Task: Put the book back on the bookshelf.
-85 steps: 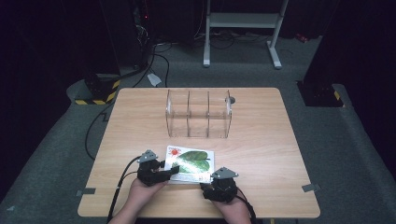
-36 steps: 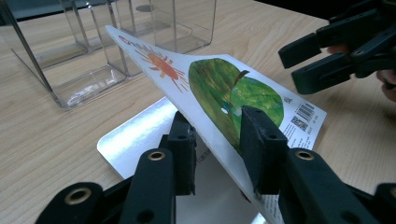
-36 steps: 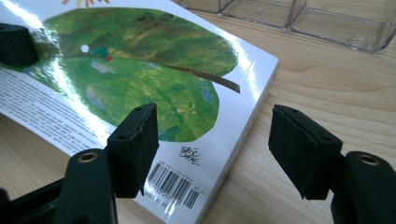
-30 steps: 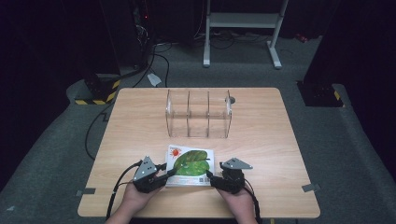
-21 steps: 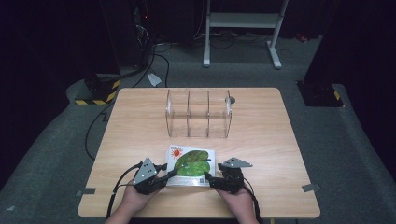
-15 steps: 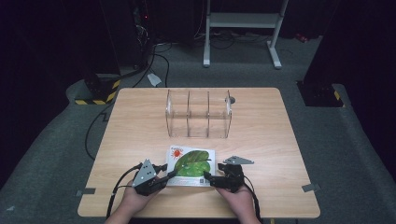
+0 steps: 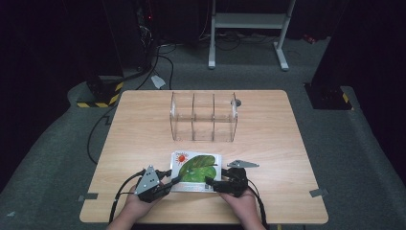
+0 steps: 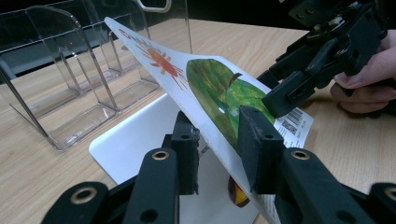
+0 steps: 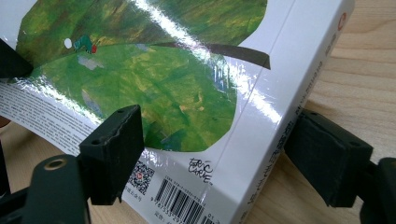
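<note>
While the left claw [image 8: 217, 140] pinches the lifted cover of the glossy white picture book with a green leaf and red sun [image 7: 196, 168], opening it is the step in hand.
At the near edge of the pale wooden bench [image 7: 143, 129], the book lies between both hands; the right claw [image 9: 215, 154] stands spread across its spine corner, its jaws having just been opening, pads not pressing; next it likely must steady the book, or carry it to the clear acrylic three-slot rack [image 7: 203, 117] beyond.

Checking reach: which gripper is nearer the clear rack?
Left, slightly. The left gripper clamps the book's lifted cover, nearly below the rack; the right gripper straddles the book's spine corner, farther right.
</note>
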A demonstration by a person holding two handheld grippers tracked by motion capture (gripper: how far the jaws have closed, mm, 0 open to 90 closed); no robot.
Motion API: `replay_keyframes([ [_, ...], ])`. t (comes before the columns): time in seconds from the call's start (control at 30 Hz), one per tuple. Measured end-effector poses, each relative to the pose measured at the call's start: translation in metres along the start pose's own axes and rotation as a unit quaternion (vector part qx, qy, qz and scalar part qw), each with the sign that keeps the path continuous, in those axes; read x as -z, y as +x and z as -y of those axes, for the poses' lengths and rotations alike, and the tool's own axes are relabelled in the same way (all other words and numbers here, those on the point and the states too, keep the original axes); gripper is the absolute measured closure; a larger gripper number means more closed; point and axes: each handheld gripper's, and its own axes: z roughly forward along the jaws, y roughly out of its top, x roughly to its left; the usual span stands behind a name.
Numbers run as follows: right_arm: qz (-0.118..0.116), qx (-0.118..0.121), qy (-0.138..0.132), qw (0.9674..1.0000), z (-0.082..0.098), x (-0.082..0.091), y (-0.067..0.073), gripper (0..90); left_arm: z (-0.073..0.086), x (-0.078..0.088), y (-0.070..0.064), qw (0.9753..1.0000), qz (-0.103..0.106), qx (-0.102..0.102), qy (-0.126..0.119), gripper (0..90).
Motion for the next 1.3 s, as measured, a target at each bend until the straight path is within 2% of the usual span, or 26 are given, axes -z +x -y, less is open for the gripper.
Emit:
replay_keyframes([
  [0.27,0.018,-0.005,-0.005,0.9998,0.001,0.005,0.003,26.8,0.002,-0.003,0.005,0.9996,-0.002,0.023,0.015,68.5],
  [0.37,0.024,-0.001,-0.006,0.9997,0.001,0.005,0.004,27.4,0.003,-0.005,0.006,0.9990,-0.003,0.040,0.021,68.0],
  [0.5,0.033,0.014,-0.014,0.9992,0.001,0.006,0.005,28.6,0.004,-0.006,0.008,0.9983,-0.007,0.052,0.026,67.6],
  [0.77,0.043,0.027,-0.028,0.9983,0.001,0.012,0.010,29.8,0.006,-0.008,0.011,0.9965,-0.016,0.073,0.038,65.9],
  [0.87,0.048,0.036,-0.034,0.9976,0.000,0.013,0.012,30.0,0.007,-0.009,0.011,0.9960,-0.018,0.078,0.039,64.9],
  [1.3,0.062,0.048,-0.047,0.9958,0.000,0.018,0.015,31.6,0.009,-0.013,0.010,0.9951,-0.026,0.082,0.048,63.5],
])
